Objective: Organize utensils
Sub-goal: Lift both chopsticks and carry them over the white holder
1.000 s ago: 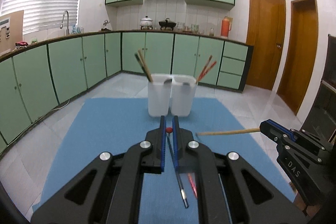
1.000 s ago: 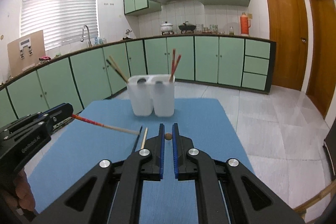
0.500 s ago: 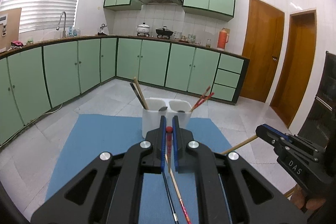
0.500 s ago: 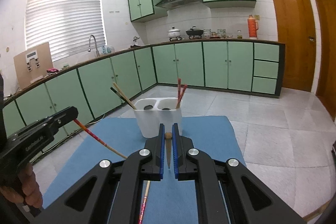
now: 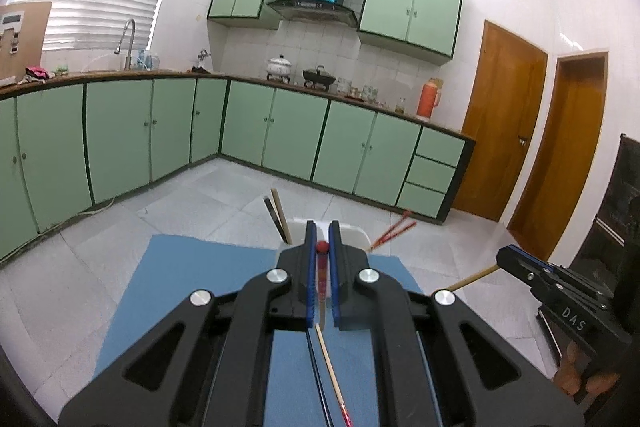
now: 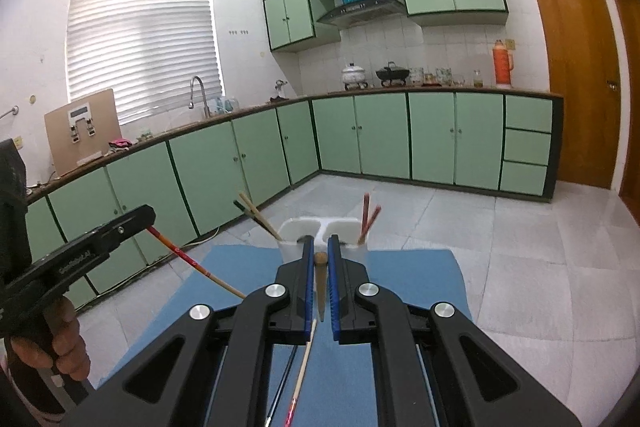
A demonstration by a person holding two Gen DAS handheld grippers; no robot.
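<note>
The left gripper (image 5: 322, 247) has its jaws pressed together on a red chopstick (image 6: 188, 259), which in the right wrist view slants from the jaws toward five o'clock, its pale tip hanging free above the blue mat (image 5: 192, 267). The right gripper (image 6: 320, 259) is likewise pinched shut on a plain wooden chopstick (image 5: 472, 277), seen from the left wrist view running toward eight o'clock from its jaws.

Ahead, at twelve o'clock of both grippers, a white two-compartment holder (image 6: 332, 227) stands on the mat. A dark and a wooden chopstick (image 6: 256, 215) lean out of its left compartment; a pair of red chopsticks (image 6: 368, 215) stands in the right one. Two more chopsticks, one dark and one pale with a red end (image 6: 300, 375), lie on the mat under the grippers.

The step in hand is judged to be carrying: both sticks are held clear of the bench, but neither is over the holder yet. Next, each stick would need to be tipped upright, its tip guided over the matching compartment, presumably red with red and wood with wood, and lowered in before the jaws are spread.
</note>
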